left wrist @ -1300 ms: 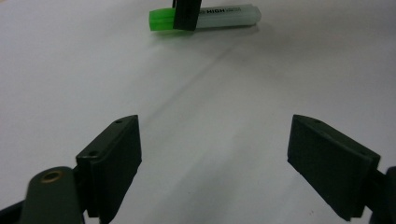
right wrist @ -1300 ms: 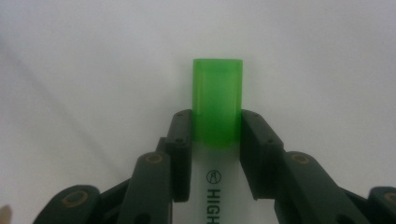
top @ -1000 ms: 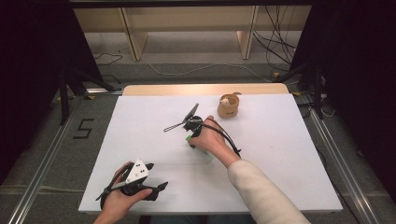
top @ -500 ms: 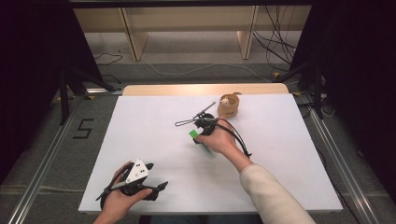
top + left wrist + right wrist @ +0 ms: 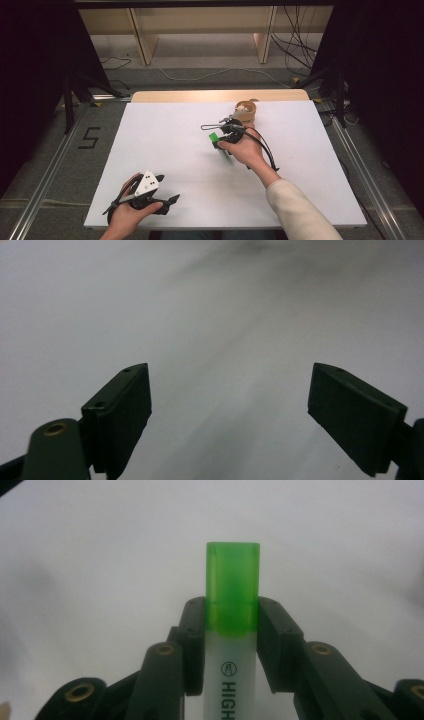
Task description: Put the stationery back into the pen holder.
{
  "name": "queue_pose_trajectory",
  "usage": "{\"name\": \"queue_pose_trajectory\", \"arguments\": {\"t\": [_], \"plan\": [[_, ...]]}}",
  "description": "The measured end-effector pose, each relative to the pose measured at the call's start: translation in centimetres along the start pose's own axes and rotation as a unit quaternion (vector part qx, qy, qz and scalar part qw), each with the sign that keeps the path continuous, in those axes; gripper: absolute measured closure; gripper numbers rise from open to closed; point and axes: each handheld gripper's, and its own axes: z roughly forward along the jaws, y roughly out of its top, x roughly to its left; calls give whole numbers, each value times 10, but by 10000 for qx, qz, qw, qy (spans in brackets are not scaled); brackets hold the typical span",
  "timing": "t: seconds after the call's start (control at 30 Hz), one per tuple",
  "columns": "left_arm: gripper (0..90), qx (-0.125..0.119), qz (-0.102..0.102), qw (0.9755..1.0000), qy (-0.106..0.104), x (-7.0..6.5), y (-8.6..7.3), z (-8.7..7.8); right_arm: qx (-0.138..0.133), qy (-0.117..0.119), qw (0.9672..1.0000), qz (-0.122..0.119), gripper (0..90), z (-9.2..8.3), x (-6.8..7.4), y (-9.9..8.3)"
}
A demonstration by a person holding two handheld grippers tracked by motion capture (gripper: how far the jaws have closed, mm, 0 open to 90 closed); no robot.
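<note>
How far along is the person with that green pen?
Picked up already: the right gripper is clamped on the green-capped highlighter, lifted above the white table. In hand: carrying it beside the tan holder. Left, probably: putting it down. The left gripper waits open.

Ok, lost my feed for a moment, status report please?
Right gripper shut on white highlighter with green cap. Left gripper open, low over white table. Brown tape roll beyond, nothing blocking.
</note>
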Motion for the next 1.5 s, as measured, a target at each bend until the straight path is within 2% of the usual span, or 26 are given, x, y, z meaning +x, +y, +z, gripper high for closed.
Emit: {"name": "queue_pose_trajectory", "arguments": {"t": [0.07, 0.23, 0.43, 0.83, 1.07, 1.27, 1.5], "plan": [[174, 1, -6, 10000, -9, 0, 0, 0, -162, -9, 9998, 146, 671, -4, -4, -3], [174, 0, -10, 10000, -4, 0, 0, 0, -512, -75, 9985, 196, 670, -11, -13, -8], [174, -9, -1, 10000, 15, 0, 0, 0, -790, -143, 9963, 309, 670, -17, -20, -11], [174, 6, 21, 10000, 14, 0, 0, -1, -1155, -271, 9921, 396, 670, -25, -31, -16], [174, -12, 10, 10000, 22, 0, 0, 0, -1351, -392, 9888, 500, 670, -31, -38, -18], [174, -13, 2, 10000, 20, 0, 0, 0, -1574, -498, 9844, 602, 670, -38, -45, -18], [174, -8, 14, 10000, 24, 0, 0, 0, -1697, -601, 9816, 637, 670, -42, -51, -19]]}}
